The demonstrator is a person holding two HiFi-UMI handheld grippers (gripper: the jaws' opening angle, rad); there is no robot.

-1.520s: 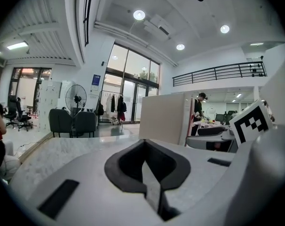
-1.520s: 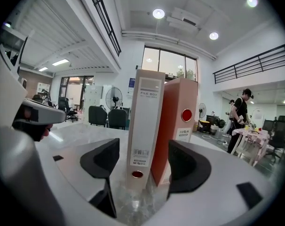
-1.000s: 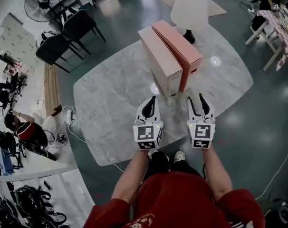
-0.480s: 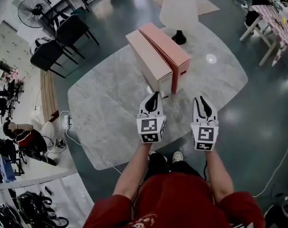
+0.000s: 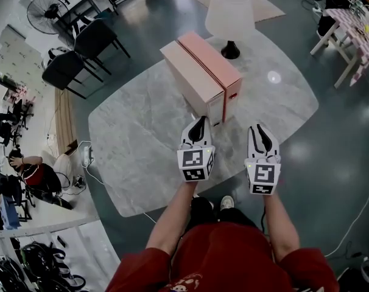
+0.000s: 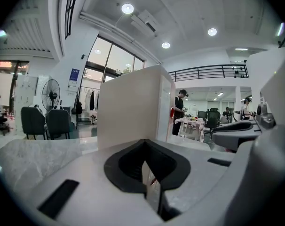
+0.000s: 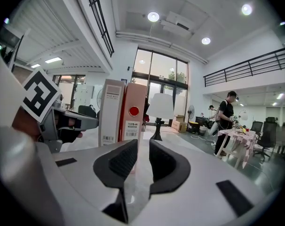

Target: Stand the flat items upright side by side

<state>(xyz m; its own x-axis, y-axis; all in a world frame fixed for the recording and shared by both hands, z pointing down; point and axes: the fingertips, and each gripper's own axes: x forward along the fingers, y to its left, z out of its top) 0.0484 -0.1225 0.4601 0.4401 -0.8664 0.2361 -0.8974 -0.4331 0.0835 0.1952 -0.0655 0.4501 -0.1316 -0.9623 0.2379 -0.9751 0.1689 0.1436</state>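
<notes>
Two box files stand upright side by side on the marble table (image 5: 136,139): a pale one (image 5: 187,81) on the left and a salmon-red one (image 5: 216,66) touching its right side. Both grippers hover just in front of their near ends, touching neither. My left gripper (image 5: 200,122) is shut with nothing in it, and the pale file (image 6: 128,107) fills its view. My right gripper (image 5: 258,128) stands open by a narrow gap; its jaws have just been closing, with nothing between them. Its view shows the spines of the pale file (image 7: 112,112) and the red file (image 7: 134,112).
A lamp with a white shade (image 5: 230,14) stands on the table behind the files. Dark chairs (image 5: 93,38) and a fan (image 5: 44,14) are at the far left. A person (image 7: 225,121) stands by a table at the far right.
The red file, splayed away from the pale one a second ago, now sits flush against it. Both grippers have drawn back from the files. The right jaws have narrowed.
</notes>
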